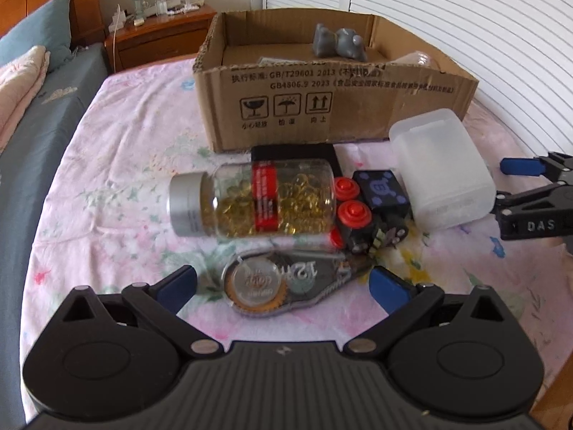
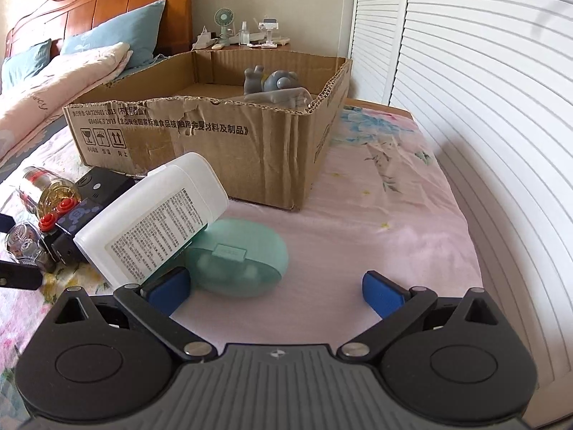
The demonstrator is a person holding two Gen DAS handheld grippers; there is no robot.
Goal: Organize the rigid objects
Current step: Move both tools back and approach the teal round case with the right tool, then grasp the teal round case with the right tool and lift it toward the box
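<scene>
Two blue pads of the left hand-held gripper (image 1: 283,285) flank the tape dispenser (image 1: 286,281).

**Black linkage grippers with blue finger pads**

The left gripper (image 1: 283,283) has a matte black plastic body with a ribbed grey-black central plate bearing a small white emblem. Two rounded black housings flank the plate, each with a shallow circular recess and a triangular cut-out above it. Silver rivets pin the angled black link arms, which end in blue fingertips (image 1: 388,288). The right gripper (image 2: 275,288) is built the same way: ribbed plate, small emblem, round housings, silver pivots and blue pads (image 2: 381,294). Seen from the left wrist view, its black side bears white letters "DAS".
</scene>
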